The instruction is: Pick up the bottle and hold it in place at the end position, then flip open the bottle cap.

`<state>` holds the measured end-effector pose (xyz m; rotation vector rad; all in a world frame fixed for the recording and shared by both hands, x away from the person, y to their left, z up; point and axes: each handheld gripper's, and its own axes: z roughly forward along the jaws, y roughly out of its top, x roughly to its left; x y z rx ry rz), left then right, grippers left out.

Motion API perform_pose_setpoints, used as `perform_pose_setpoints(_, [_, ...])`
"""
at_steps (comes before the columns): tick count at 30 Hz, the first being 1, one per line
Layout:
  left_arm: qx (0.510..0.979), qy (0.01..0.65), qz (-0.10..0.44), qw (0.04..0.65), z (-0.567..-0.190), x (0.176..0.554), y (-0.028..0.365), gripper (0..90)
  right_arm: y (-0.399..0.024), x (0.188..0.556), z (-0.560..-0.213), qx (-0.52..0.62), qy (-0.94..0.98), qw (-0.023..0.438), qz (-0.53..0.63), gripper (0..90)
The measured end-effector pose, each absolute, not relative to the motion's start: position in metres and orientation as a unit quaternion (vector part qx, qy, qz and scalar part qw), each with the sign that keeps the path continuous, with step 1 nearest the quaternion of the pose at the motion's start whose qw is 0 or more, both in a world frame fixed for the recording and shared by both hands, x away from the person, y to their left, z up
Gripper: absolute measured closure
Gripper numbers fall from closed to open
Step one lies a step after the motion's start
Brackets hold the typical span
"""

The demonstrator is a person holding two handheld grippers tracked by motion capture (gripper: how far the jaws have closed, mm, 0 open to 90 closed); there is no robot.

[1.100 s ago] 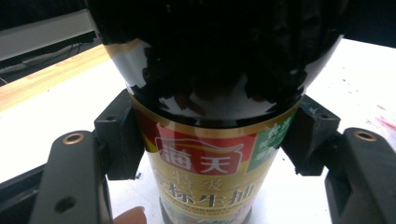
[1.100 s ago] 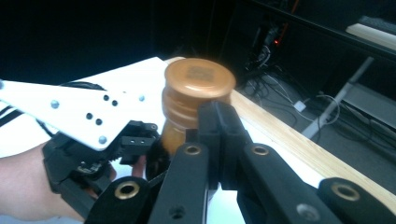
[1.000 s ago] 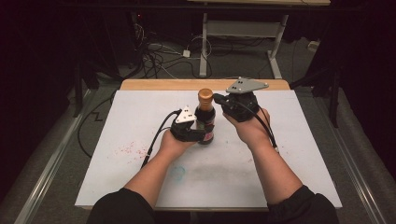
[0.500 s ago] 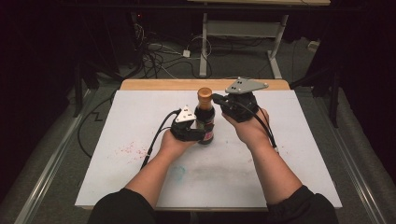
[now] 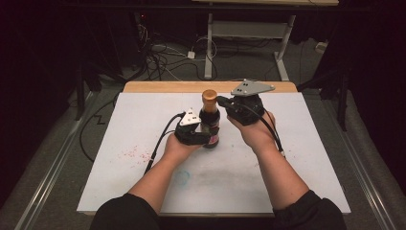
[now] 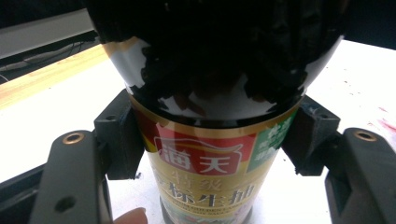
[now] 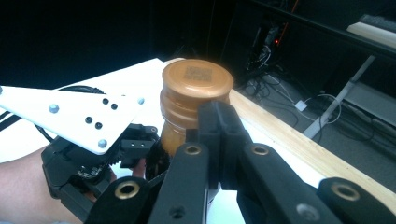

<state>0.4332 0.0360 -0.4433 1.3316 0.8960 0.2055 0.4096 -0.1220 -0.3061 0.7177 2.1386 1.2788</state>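
A dark sauce bottle [image 5: 210,125] with a red and gold label [image 6: 201,161] and a brown screw cap [image 7: 197,81] stands upright on the white mat [image 5: 287,143]. My left gripper [image 5: 206,138] is shut on the bottle's body, its pads [image 6: 122,140] pressing the label from both sides. My right gripper [image 5: 222,101] is higher, level with the cap and just to its right in the high view. Its jaws are shut together with nothing between them, the tips [image 7: 219,128] right beside the cap's side. The left gripper's white plate [image 7: 74,114] lies below the cap in the right gripper view.
The mat covers a wooden table whose far edge [image 5: 158,87] shows bare wood. Faint red specks [image 5: 134,154] and a bluish ring stain [image 5: 182,178] mark the mat. Cables [image 5: 163,52] and a desk frame [image 5: 249,28] are on the floor beyond.
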Motion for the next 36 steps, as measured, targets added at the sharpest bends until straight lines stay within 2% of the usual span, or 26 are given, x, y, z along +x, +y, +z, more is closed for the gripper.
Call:
perform_pose_setpoints(3, [0.595,0.401,0.09,0.691,-0.443,0.434,0.037,30.9,-0.122,0.411,-0.305,0.264,0.796,0.27,0.474,90.0])
perform_pose_setpoints(6, [0.615,0.378,0.107,0.683,-0.444,0.43,0.029,30.9,-0.126,0.402,-0.291,0.247,0.747,0.267,0.556,90.0])
perform_pose_setpoints(7, [0.584,0.398,0.096,0.701,-0.441,0.429,0.022,30.6,-0.125,0.396,-0.274,0.24,0.743,0.292,0.553,90.0])
perform_pose_setpoints(8, [0.611,0.388,0.105,0.682,-0.442,0.431,0.028,30.5,-0.127,0.397,-0.273,0.246,0.744,0.291,0.55,90.0])
perform_pose_setpoints(11, [0.6,0.396,0.089,0.69,-0.443,0.433,0.037,30.3,-0.135,0.399,-0.281,0.259,0.752,0.289,0.532,90.0])
perform_pose_setpoints(18, [0.597,0.391,0.09,0.695,-0.445,0.433,0.036,30.2,-0.133,0.405,-0.304,0.265,0.777,0.272,0.501,90.0])
perform_pose_setpoints(36, [0.595,0.39,0.093,0.697,-0.446,0.433,0.035,30.7,-0.123,0.405,-0.305,0.259,0.798,0.268,0.474,90.0])
